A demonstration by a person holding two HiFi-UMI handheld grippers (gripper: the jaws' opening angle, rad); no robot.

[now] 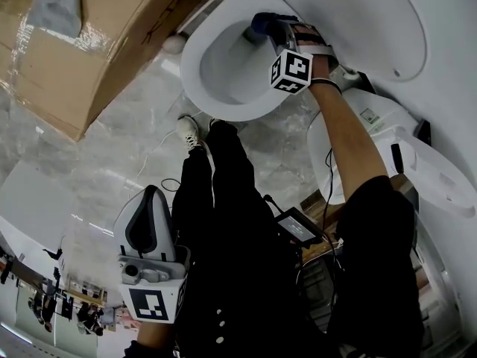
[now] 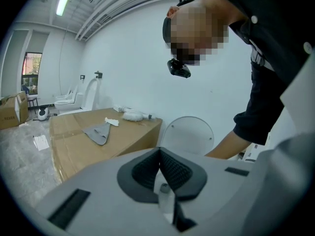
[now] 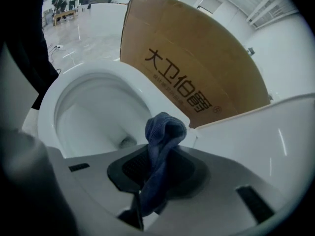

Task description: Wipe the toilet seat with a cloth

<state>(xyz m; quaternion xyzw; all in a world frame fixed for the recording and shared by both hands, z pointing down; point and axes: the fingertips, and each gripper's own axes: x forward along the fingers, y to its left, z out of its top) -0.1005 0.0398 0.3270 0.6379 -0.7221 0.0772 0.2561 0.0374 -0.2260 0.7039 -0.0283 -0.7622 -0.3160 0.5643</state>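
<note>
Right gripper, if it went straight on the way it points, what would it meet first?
Probably the toilet's white rim, just past the blue cloth that the right gripper clamps; depth is unclear.

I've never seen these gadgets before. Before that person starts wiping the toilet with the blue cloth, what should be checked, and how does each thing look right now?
1. Cloth gripped: ok. The right gripper is shut on the blue cloth.
2. Cloth touching the toilet rim: cannot tell; its tip only overlaps the rim in the right gripper view.
3. Lid out of the way: ok, raised.
4. Left gripper clear: ok; shut, empty, held low away from the bowl.
5. Room at the side: not ok, I'd say; the cardboard box crowds the rim.
</note>
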